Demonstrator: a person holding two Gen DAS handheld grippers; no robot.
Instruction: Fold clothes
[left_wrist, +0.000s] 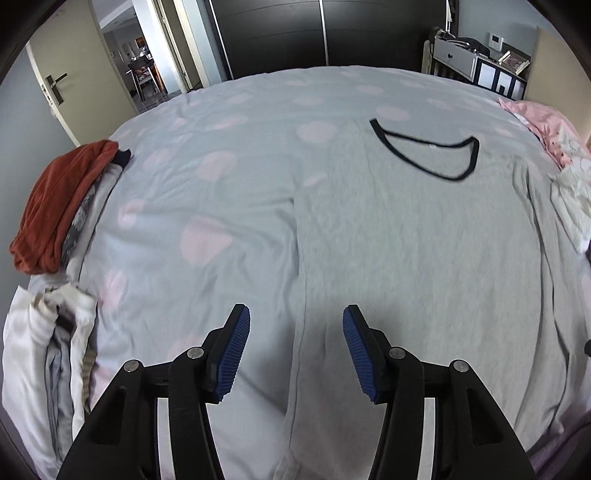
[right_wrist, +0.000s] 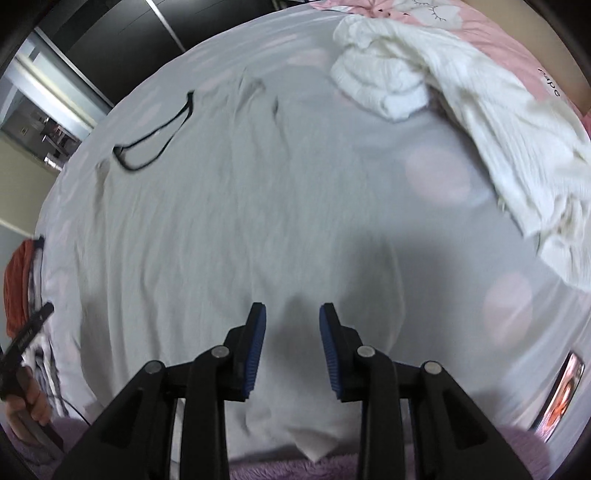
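Left gripper with blue ribbed pads (left_wrist: 296, 325) nearest the lens, jaws spread wide, nothing between them, hovering over the near left edge of the light grey T-shirt with black neckline trim (left_wrist: 406, 236). Shirt spread flat on the pale grey bedsheet with pink blotches (left_wrist: 207, 177), neckline (left_wrist: 428, 155) at the far end, hem toward the camera. Right gripper with blue pads (right_wrist: 292, 321) also parted, narrower gap, empty, above the shirt's near hem area; contact with fabric hard to call, right view blurred. Rust-orange folded garment (left_wrist: 55, 206) topping a stack at the bed's left edge, with folded white and grey clothes (left_wrist: 48, 369) nearer on the same side. Crumpled white knit garment (right_wrist: 461, 110) to the right of the shirt, partly on a pink pillowcase (right_wrist: 509, 40). Hand on the left tool's handle (right_wrist: 33, 398) at lower left of the right view. Fuzzy lilac blanket (right_wrist: 295, 470) along the bottom edge.
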